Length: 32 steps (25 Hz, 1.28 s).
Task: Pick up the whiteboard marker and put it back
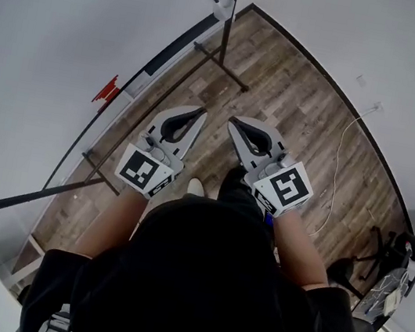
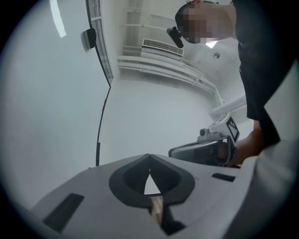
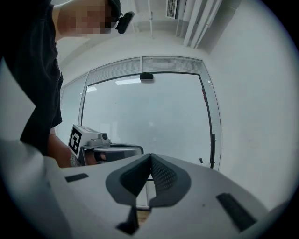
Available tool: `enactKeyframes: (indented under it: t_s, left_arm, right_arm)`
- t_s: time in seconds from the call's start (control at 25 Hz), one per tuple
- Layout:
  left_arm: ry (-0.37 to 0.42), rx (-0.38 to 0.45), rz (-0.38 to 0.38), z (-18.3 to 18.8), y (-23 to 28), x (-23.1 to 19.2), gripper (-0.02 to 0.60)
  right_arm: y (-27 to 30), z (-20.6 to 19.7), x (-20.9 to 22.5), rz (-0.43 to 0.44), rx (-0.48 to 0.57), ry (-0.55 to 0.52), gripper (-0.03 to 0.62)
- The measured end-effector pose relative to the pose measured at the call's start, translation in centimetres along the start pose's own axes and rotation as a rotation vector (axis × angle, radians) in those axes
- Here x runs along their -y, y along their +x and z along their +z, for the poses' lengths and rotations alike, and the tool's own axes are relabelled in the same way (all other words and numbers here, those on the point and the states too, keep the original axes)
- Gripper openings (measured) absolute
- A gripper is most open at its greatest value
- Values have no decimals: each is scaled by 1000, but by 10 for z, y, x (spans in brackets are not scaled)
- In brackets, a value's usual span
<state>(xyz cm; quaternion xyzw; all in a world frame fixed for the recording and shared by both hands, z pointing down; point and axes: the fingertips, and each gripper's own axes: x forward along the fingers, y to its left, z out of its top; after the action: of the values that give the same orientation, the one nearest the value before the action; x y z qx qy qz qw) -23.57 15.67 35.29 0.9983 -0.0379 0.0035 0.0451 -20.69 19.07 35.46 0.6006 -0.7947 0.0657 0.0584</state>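
I cannot make out a whiteboard marker for certain in any view. A small red thing (image 1: 108, 90) sits on the ledge of the whiteboard (image 1: 44, 53) at the left; what it is I cannot tell. My left gripper (image 1: 201, 110) and right gripper (image 1: 233, 120) are side by side above the wooden floor, both pointing away from my body. Both have their tips together and hold nothing. In the left gripper view the shut jaws (image 2: 149, 156) face a white surface, with the right gripper (image 2: 205, 149) beside them. In the right gripper view the shut jaws (image 3: 150, 156) face the black-framed whiteboard (image 3: 149, 116).
The whiteboard's dark stand legs (image 1: 221, 64) cross the wooden floor (image 1: 309, 131) ahead. A white cable (image 1: 345, 138) runs along the floor at the right. A dark chair base and gear (image 1: 382, 256) stand at the lower right. White walls close the room.
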Motion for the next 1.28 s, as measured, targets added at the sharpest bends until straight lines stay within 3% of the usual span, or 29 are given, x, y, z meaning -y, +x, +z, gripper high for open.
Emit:
enactKeyframes:
  t_s: [0.56,0.92,1.28]
  left_arm:
    - [39,17,148,13,131,-56,5]
    - [20,22,239,15,218,-76,5]
    - [17,5,309,9,261,-90,5]
  right_arm:
    - [38,13,144,155,4,-23,0]
    - [45,15,238,239,4,-24,0]
    - [57,4,288,306,-13,4,0]
